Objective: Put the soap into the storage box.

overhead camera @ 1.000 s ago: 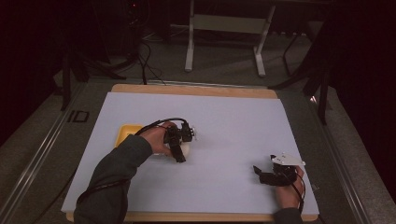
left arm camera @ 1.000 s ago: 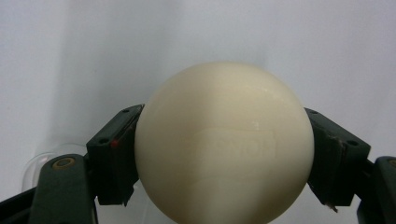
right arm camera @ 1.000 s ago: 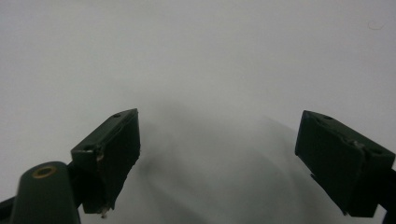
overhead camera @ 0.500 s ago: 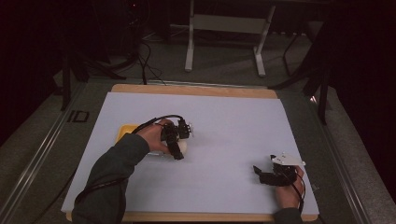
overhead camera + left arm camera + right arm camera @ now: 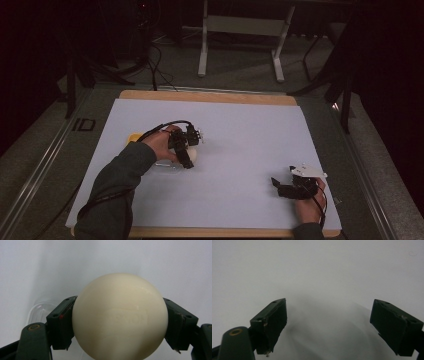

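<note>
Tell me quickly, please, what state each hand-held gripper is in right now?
Left hand-held gripper: closed on the cream ball.
Right hand-held gripper: open, nothing between its jaws.

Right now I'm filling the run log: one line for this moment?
left gripper: shut on cream ball | right gripper: open, nothing between jaws | white mat

Ball [image 5: 120,316] in left gripper [image 5: 120,322] — table's [image 5: 240,130] left.

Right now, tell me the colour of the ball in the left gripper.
Cream, plain and glossy. The ball shows best in the left gripper view, between the jaws.
</note>
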